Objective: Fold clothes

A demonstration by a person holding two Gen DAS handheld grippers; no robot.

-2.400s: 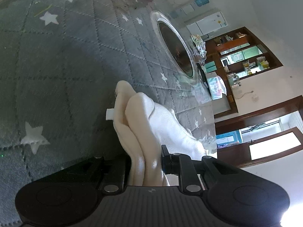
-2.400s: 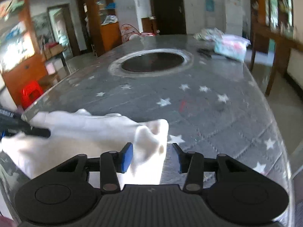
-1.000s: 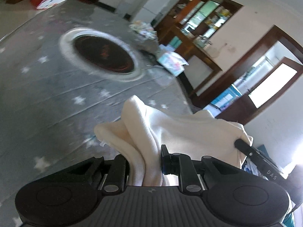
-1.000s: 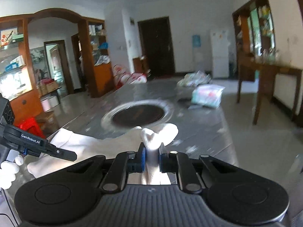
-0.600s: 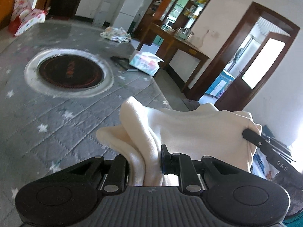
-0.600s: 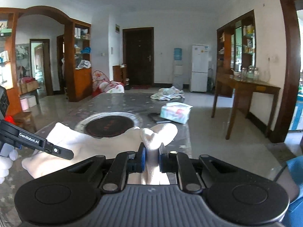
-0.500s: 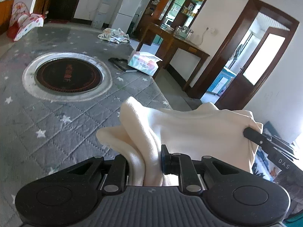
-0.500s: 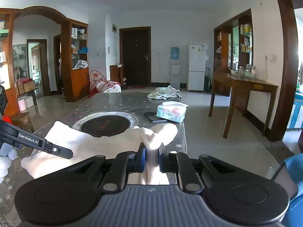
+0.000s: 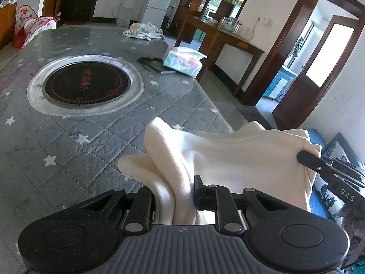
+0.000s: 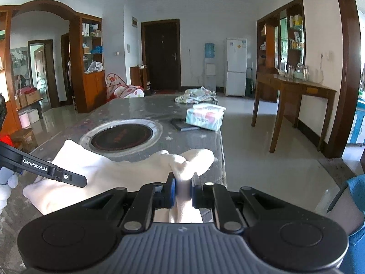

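Note:
A cream garment (image 9: 239, 157) hangs stretched between my two grippers above the near end of a grey star-patterned table (image 9: 68, 141). My left gripper (image 9: 173, 191) is shut on one bunched corner of it. My right gripper (image 10: 183, 189) is shut on the other corner (image 10: 194, 159). In the left wrist view the right gripper's finger (image 9: 324, 166) shows at the cloth's far right edge. In the right wrist view the left gripper's finger (image 10: 57, 174) lies over the cloth (image 10: 109, 175) at the left.
A round inset cooktop (image 9: 85, 84) sits mid-table. A tissue pack (image 9: 182, 60) and a dark flat object (image 9: 155, 64) lie near the right edge, crumpled cloth (image 9: 143, 30) at the far end. A wooden side table (image 10: 294, 93) stands right of the table.
Both grippers have lifted the garment off the table and spread it between them. The right gripper, open earlier, closed on its corner. In the last half second little moved.

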